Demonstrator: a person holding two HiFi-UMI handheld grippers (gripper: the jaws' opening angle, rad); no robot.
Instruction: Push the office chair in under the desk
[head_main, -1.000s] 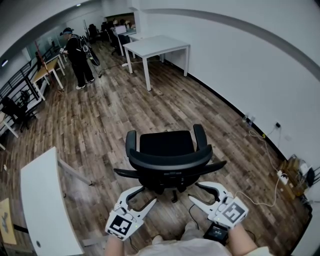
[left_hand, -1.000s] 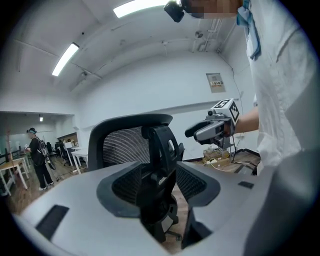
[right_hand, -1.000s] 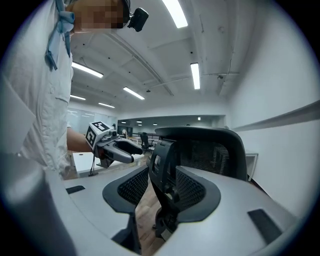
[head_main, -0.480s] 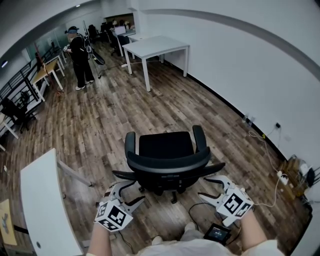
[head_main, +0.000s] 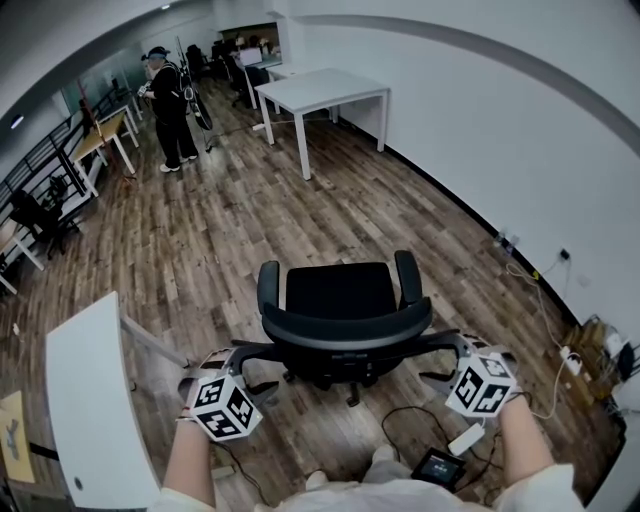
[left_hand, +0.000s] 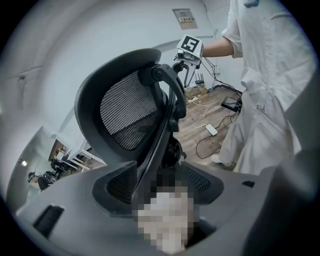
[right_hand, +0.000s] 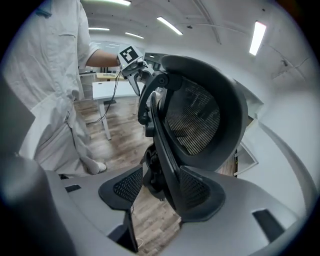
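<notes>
The near table (head_main: 80, 400) sits left. The left hand-held gripper (head_main: 240, 370), jaws just opened wide, straddles the back edge of the chair (head_main: 345, 318), which stands out on open floor, seemingly ready for a shove. The right hand-held gripper (head_main: 445, 362) mirrors it, likewise just opening. I can't tell whether the pads touch, and the chair's base is mostly hidden.

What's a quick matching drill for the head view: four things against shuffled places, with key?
Things
1. office chair
2. far white desk
3. near white desk
4. standing person

Places
A. upper left, on the wood floor
B. lower left edge of the view
C. centre, black, backrest nearest the wearer
D. top centre, near the white wall

Pairs: 1-C, 2-D, 3-B, 4-A
</notes>
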